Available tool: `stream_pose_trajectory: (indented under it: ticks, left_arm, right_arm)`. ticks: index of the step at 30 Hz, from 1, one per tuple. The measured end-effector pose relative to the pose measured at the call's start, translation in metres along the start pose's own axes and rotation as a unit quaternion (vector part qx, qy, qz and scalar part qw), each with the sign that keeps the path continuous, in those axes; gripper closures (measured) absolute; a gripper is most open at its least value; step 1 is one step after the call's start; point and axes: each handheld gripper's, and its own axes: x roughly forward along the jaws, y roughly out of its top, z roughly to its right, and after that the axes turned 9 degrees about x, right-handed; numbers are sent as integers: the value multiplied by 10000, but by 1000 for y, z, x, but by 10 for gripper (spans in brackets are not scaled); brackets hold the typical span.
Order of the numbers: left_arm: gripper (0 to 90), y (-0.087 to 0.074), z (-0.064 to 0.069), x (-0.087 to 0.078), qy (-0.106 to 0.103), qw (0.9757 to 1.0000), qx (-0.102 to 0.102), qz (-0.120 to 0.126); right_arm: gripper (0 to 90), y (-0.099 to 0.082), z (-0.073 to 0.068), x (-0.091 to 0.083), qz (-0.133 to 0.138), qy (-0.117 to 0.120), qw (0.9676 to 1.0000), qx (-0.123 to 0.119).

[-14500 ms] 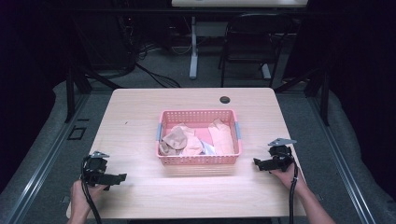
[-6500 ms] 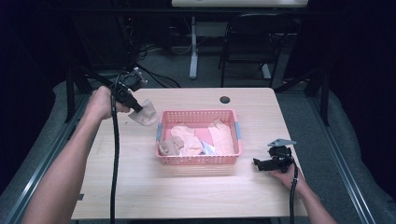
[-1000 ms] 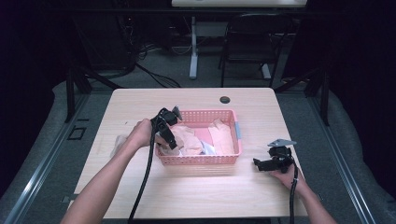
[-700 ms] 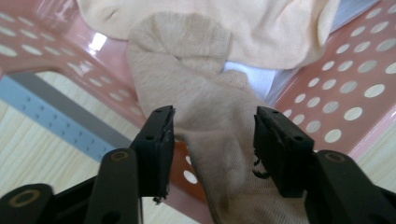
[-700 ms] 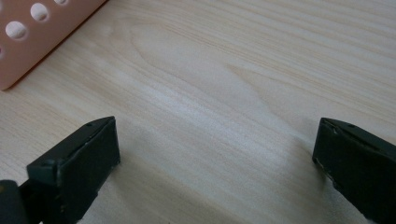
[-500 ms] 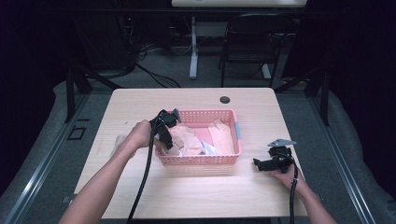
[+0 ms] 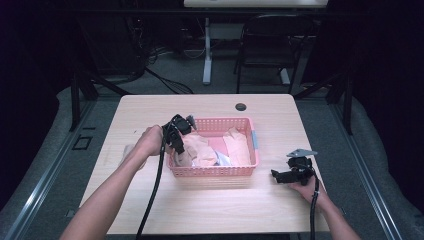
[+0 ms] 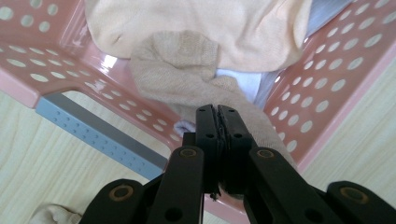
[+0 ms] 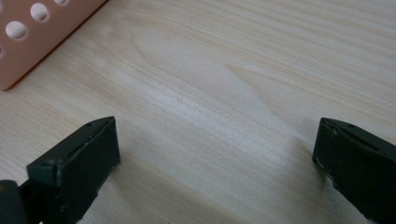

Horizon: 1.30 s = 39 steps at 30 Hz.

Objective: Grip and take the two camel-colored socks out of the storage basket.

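**Sock pinch at basket corner**

You're clamping the tan sock in the pink basket, left gripper having just been closing onto its fabric. Right gripper is resting spread apart on the table. The thin pinch may be slipping; lifting risks snagging the neighbouring cream garment.

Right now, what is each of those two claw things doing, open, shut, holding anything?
Left gripper: jaws have just closed, pinching the tan sock in the pink basket.
Right gripper: open, holding nothing.
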Motion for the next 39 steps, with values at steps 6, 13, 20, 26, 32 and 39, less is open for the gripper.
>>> stream_pose_trajectory:
  ticks: [6, 13, 20, 26, 32, 39]
  left_arm:
    - [878, 7, 2, -17, 19, 9997, 232, 39]
    - [879, 19, 3, -43, 211, 9991, 355, 123]
    - [879, 30, 6, -75, 434, 9976, 502, 169]
    - [879, 37, 8, -96, 577, 9965, 580, 168]
    - [878, 41, 9, -105, 620, 9960, 630, 154]
    - [878, 40, 10, -112, 649, 9958, 640, 134]
  right_arm:
    - [0, 0, 0, 0, 6, 9, 10000, -12]
    - [0, 0, 0, 0, 3, 12, 10000, -15]
    - [0, 0, 0, 0, -11, 4, 10000, -29]
    - [0, 0, 0, 0, -12, -7, 10000, -30]
    - [0, 0, 0, 0, -1, 18, 10000, -16]
    - [0, 0, 0, 0, -12, 7, 10000, -37]
